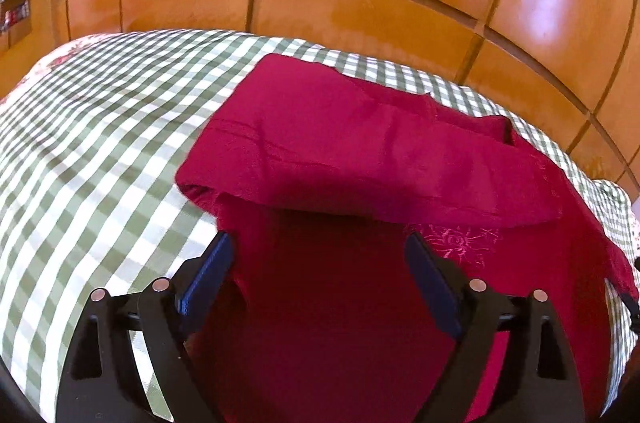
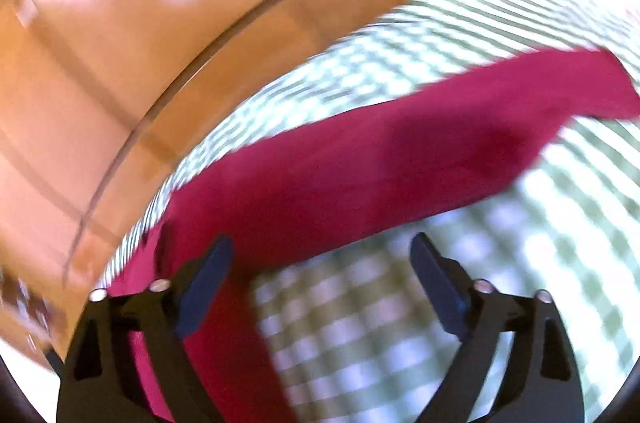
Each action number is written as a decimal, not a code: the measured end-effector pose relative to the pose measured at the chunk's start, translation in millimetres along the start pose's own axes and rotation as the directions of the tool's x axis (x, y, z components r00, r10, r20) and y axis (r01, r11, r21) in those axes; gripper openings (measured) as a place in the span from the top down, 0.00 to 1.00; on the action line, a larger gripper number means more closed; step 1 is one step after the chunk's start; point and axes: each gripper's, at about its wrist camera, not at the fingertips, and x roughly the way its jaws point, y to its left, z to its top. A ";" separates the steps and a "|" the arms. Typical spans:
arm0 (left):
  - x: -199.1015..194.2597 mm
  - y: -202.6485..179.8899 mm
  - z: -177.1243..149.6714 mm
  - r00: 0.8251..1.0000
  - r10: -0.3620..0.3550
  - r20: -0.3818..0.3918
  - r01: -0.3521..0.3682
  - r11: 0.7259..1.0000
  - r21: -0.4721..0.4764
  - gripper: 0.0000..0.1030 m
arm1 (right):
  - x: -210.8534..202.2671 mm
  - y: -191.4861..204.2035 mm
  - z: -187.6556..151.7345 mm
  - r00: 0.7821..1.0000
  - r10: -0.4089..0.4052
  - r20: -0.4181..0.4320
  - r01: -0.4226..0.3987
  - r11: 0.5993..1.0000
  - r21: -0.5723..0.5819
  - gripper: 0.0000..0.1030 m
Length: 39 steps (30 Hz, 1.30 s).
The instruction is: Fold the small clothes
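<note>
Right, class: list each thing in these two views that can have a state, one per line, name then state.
Red garment: partly folded, one layer lying over another, on the bed.
Checked bedspread: spread flat under the garment.
Left gripper: fingers open, holding nothing.
Right gripper: fingers open, holding nothing.

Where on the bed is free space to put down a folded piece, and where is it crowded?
Free: the checked bedcover left of the red garment, as the left wrist view shows it, up to the wooden wardrobe. A thin checked strip lies bare behind the garment. Crowded: the middle and right, where the garment spreads beneath the open left gripper.
</note>
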 end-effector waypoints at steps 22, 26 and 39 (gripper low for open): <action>12.9 14.8 -2.0 0.997 -0.064 -0.045 0.061 0.996 -0.067 0.10 | -2.7 -131.1 83.3 0.979 -0.167 0.120 0.113 0.924 0.366 0.86; 14.5 13.9 -1.7 0.996 -0.075 -0.046 0.072 0.995 -0.069 0.09 | -9.9 -110.5 86.8 0.971 -0.192 0.140 0.140 0.939 0.315 0.89; 13.9 18.1 -2.9 0.993 -0.112 -0.038 0.108 0.990 -0.087 0.06 | 27.9 86.0 40.6 0.997 0.037 0.063 -0.024 0.980 -0.196 0.90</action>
